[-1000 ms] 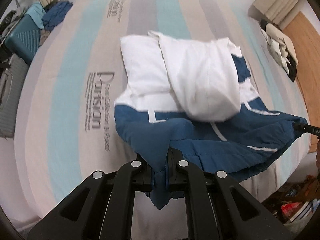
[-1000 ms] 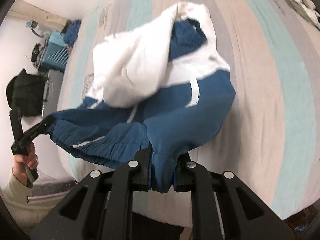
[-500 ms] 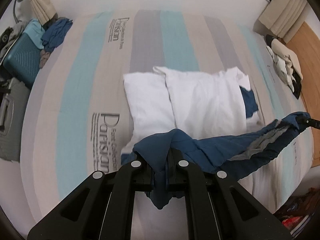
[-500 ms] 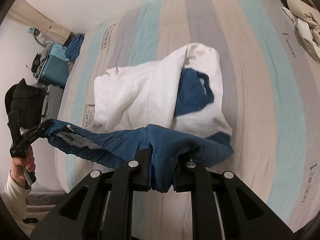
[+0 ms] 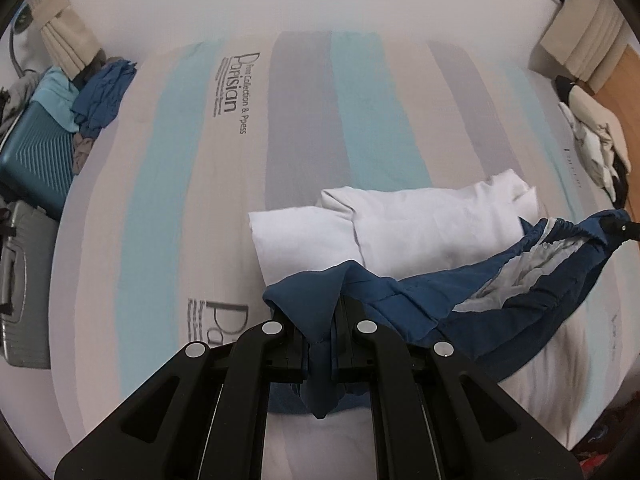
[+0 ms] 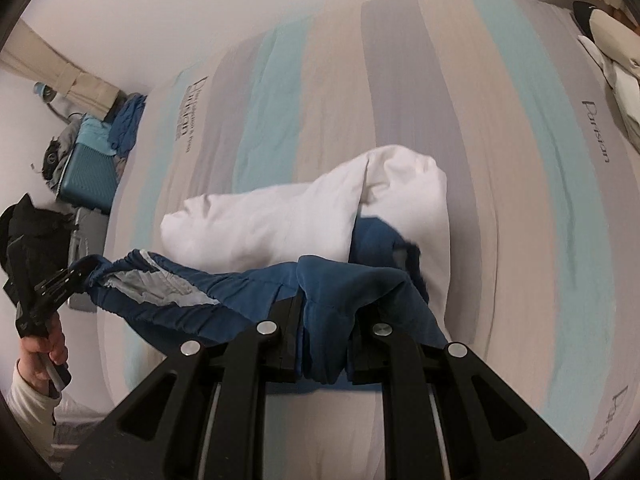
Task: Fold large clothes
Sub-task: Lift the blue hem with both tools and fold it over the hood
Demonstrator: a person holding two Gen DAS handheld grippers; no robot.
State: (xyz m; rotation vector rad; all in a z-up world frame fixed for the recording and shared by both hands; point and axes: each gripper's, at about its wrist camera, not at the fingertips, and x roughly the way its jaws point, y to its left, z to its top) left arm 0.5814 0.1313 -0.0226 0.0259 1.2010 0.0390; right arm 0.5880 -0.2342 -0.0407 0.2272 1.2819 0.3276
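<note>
**A:** Left wrist view first; where does the jacket (image 5: pixel 420 236) lie from the left tool (image 5: pixel 322 344)?

**B:** Ahead of it and off to its right; the white upper part rests on the bed (image 5: pixel 304 128), folded over itself, while the blue hem (image 5: pixel 460 296) is lifted clear and strung between the two tools; the left tool is clamped on one blue corner, with cloth bunched between its fingers and hanging below them.

**A:** And the right tool (image 6: pixel 326 340)?

**B:** Same story in the right wrist view; it is closed on the opposite blue corner, and the hem sags towards the left tool (image 6: pixel 60 284) at the frame's left side; so the long axis of the held edge runs side to side, roughly parallel to the white bundle's near edge.

**A:** Which is nearer the bundle?

**B:** I'd judge them about level; neither leads clearly.

**A:** Room to move?

**B:** Plenty of striped bed beyond the white part; the suitcase (image 5: pixel 36 152) and the clothes pile (image 5: pixel 596 140) sit well apart at either side; carrying the hem forward over the white looks unobstructed, though a sagging middle could crease.
</note>
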